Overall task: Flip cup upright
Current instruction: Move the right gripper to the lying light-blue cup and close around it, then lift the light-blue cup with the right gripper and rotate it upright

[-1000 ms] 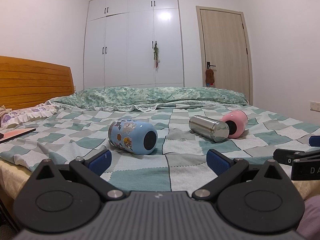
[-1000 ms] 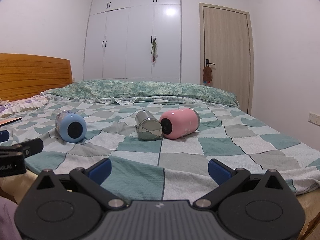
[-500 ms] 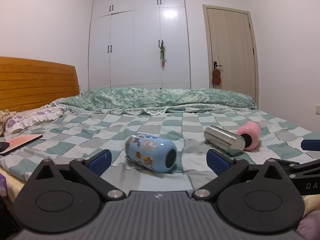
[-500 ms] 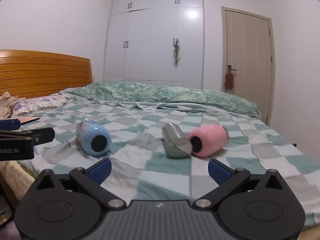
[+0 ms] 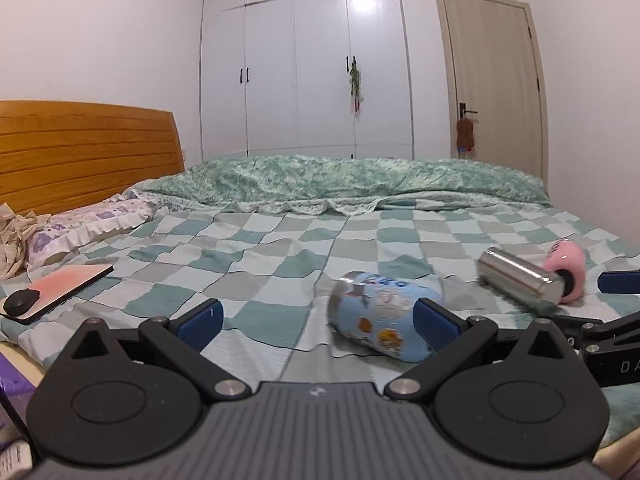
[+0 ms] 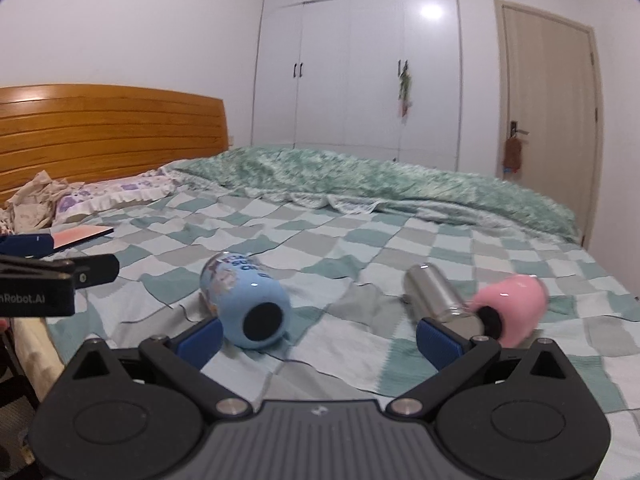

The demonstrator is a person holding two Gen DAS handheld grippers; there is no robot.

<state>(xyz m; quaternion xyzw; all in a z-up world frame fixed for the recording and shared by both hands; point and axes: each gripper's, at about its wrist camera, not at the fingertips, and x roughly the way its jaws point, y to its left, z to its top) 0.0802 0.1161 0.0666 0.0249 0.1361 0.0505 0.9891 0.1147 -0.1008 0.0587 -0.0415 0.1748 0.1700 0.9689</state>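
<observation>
Three cups lie on their sides on the checked bedspread. A light blue cup with cartoon stickers [image 5: 380, 316] [image 6: 244, 304] is nearest. A steel cup [image 5: 516, 282] [image 6: 440, 300] lies to its right, touching a pink cup [image 5: 568, 270] [image 6: 512, 308]. My left gripper [image 5: 316, 322] is open and empty; its right finger overlaps the blue cup's end in the image. My right gripper [image 6: 320, 338] is open and empty, short of the cups, between the blue and steel ones.
A pink notebook with a black puck [image 5: 56, 288] lies at the bed's left edge near a floral pillow [image 5: 92, 224]. A rumpled green duvet [image 5: 344, 184] runs across the far side. A wooden headboard [image 5: 84, 148] stands left; wardrobe and door behind.
Both cameras have swung left, so the cups sit further right in each view. The cups have not moved on the bed. Both grippers stay open.
</observation>
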